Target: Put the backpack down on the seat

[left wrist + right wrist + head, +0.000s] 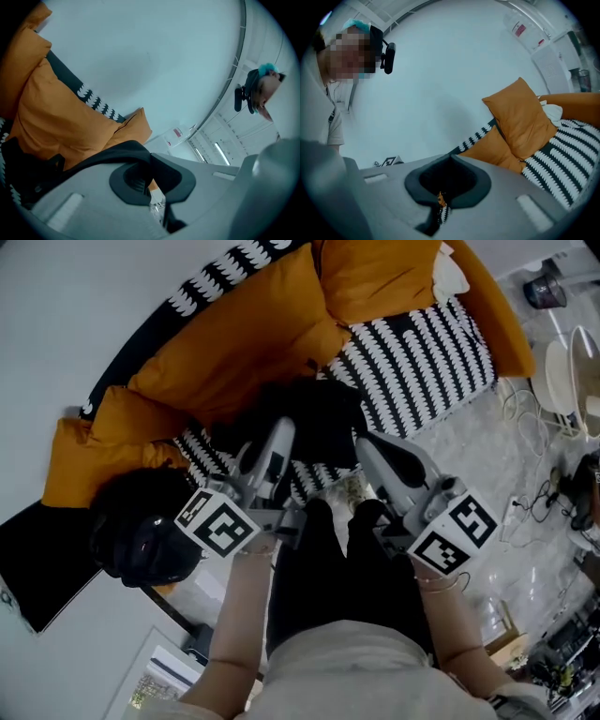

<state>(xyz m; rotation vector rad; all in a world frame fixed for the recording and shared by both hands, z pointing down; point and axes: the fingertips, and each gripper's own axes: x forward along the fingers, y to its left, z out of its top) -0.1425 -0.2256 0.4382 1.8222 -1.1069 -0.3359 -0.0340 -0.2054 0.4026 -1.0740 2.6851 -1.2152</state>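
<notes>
The black backpack [314,423] is in the middle of the head view. It lies on the striped seat [422,362] of the sofa, just below the orange cushions [234,352]. In the left gripper view it is a dark mass at the lower left [18,173], and a black strap [93,157] runs from it up to the tips of the left tool [149,157]. The jaws of this tool are pressed together and pinch the strap.

In the head view the left tool [279,432] reaches the backpack from below, and the right tool [361,442] meets its right edge. In the right gripper view the jaws of the right tool [450,157] are also pressed together. I cannot tell if any part of the backpack is caught between them.

The seat [562,154] and the cushions [520,117] fill the right side of that view. A pale floor with cables [534,456] is at the right edge of the head view.
</notes>
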